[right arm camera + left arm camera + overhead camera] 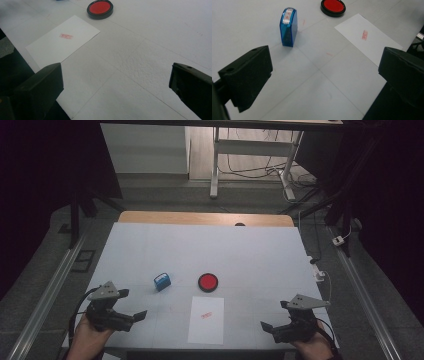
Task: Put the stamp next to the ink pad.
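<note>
I rest both hands low at the near edge of the tabletop (150, 245), one at each corner, so the working area between them is unobstructed; my left gripper (134, 319) has its jaws spread wide and holds nothing, and my right gripper (270, 329) is likewise gaping and empty; the blue self-inking stamp (288, 27) stands upright on its base just ahead of my left gripper, a little left of centre on the tabletop, which I judge makes it the easy thing for that hand to reach; the round red ink pad (207, 282) lies open in its black tray just to the right of the stamp, apart from it, and the white sheet of paper (206, 320) lies flat nearer to me, its far edge just short of the pad, so stamp, ink and paper sit in a tight cluster; the paper already carries one small red imprint (66, 36) in its upper half, so I judge at least one stamping is done; the wording of that imprint is too small and blurred to read, as is the label on top of the stamp; faint reddish smudges mark the tabletop near the stamp, but I cannot tell what they are; in the right gripper view the stamp is cut off at the top edge, and the paper's near corner is hidden behind my jaw
</note>
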`<state>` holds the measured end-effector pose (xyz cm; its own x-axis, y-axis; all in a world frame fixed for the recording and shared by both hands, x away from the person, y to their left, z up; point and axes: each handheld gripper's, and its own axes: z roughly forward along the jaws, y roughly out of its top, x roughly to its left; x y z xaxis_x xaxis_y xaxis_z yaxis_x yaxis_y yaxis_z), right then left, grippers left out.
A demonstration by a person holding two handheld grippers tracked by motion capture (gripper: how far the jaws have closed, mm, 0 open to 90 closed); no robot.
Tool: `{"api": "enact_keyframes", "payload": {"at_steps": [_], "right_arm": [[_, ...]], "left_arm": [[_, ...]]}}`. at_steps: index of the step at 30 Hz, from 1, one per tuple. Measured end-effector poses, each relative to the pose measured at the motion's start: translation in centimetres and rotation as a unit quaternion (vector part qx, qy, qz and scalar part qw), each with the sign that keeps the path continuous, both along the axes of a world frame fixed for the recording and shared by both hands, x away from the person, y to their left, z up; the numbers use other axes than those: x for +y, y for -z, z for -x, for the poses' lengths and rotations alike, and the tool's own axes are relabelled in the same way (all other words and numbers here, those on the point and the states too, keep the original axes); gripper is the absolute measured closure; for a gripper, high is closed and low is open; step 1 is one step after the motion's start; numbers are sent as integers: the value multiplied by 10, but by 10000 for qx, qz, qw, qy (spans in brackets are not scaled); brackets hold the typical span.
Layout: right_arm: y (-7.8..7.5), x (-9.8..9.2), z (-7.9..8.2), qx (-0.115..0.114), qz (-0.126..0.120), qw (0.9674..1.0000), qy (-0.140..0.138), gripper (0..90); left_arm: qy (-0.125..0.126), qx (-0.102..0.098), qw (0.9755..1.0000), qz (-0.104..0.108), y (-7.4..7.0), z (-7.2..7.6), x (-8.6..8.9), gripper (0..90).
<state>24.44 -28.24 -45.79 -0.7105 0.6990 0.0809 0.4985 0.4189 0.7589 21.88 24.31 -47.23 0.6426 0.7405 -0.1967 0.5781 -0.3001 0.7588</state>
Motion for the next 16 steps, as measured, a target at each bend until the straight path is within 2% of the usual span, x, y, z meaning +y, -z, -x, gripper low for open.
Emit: {"api": "enact_keyframes", "payload": {"at_steps": [4, 8, 11, 16], "right_arm": [[0, 0, 0, 0, 7, 10000, 4, 0], [0, 1, 0, 1, 19, 10000, 11, 0], [0, 1, 0, 3, 29, 10000, 11, 0], [0, 1, 0, 10, 41, 10000, 7, 0]], "left_arm": [[-154, 27, 9999, -35, 3, 9, 8, 0], [-305, 40, 9992, -261, 6, 16, 11, 0], [-379, 55, 9985, -386, 6, 19, 12, 0], [-392, 133, 9982, -424, 6, 17, 10, 0]]}}
